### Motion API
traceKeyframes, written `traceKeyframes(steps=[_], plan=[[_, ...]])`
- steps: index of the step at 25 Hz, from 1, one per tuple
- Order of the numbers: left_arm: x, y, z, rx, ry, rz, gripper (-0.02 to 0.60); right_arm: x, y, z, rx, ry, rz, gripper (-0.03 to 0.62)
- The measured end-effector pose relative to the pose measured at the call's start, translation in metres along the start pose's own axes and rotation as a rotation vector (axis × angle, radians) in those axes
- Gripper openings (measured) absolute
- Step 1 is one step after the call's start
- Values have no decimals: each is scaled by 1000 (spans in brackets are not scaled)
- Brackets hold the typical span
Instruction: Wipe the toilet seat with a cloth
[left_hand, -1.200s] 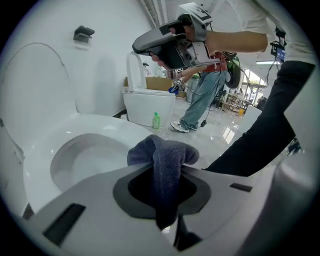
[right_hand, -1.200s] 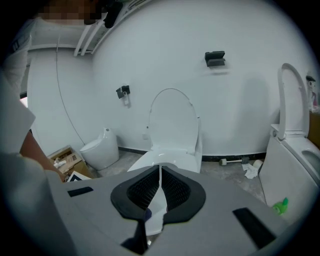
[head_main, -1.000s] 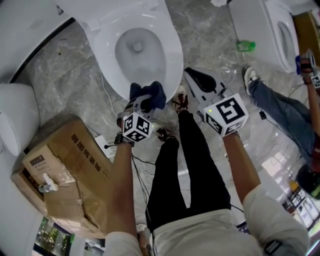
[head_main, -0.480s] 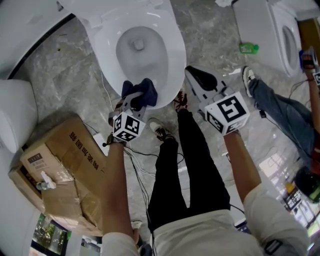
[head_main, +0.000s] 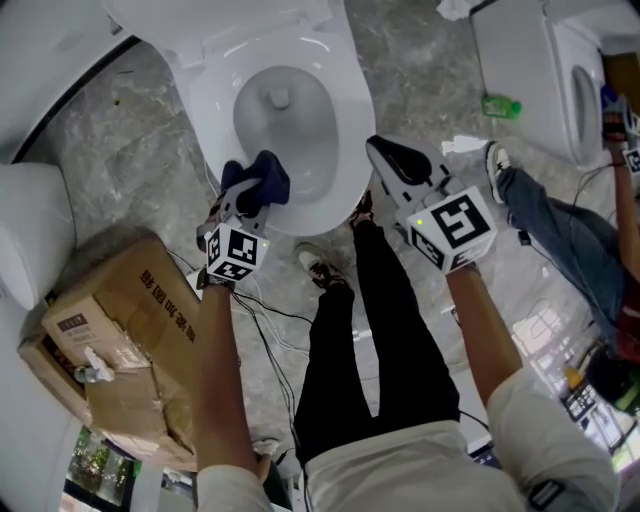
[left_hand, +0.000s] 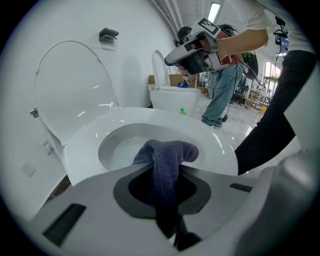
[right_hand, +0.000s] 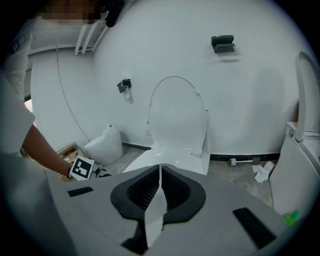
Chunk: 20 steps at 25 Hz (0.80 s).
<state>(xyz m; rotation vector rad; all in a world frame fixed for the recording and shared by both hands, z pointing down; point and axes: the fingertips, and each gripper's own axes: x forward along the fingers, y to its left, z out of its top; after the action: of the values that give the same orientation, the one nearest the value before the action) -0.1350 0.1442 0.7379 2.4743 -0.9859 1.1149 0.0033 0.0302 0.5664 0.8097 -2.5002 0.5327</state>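
A white toilet with its lid up stands at the top of the head view; its seat (head_main: 345, 120) rings the bowl. My left gripper (head_main: 243, 196) is shut on a dark blue cloth (head_main: 262, 178), which rests on the seat's front-left rim. In the left gripper view the cloth (left_hand: 167, 160) hangs bunched between the jaws over the seat (left_hand: 220, 150). My right gripper (head_main: 385, 155) is shut and holds nothing, hovering by the seat's right edge. In the right gripper view its jaws (right_hand: 160, 192) meet in front of the toilet's raised lid (right_hand: 177, 117).
A cardboard box (head_main: 120, 340) lies on the marble floor at lower left. Cables (head_main: 275, 320) run beside the person's black-trousered legs (head_main: 370, 330). A second toilet (head_main: 560, 70), a green bottle (head_main: 500, 105) and another person's legs (head_main: 560, 230) are at right. A small white toilet (head_main: 30, 230) stands at left.
My left gripper has slid the cloth leftward along the seat's front rim, from the front centre to the front left. The right gripper has stayed near the seat's right edge.
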Motion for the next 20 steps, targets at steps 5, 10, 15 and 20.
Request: traceKeyframes(steps=[5, 10, 15, 20], plan=[[5, 32, -1, -6, 19, 22, 41, 17, -16, 8, -3, 15, 11, 37], [9, 56, 0, 22, 42, 16, 41, 31, -24, 22, -9, 23, 31, 36], [13, 93, 0, 26, 69, 72, 41, 44, -27, 36, -22, 36, 65, 36], [18, 130, 5, 33, 90, 106, 41, 53, -28, 46, -29, 47, 93, 37]])
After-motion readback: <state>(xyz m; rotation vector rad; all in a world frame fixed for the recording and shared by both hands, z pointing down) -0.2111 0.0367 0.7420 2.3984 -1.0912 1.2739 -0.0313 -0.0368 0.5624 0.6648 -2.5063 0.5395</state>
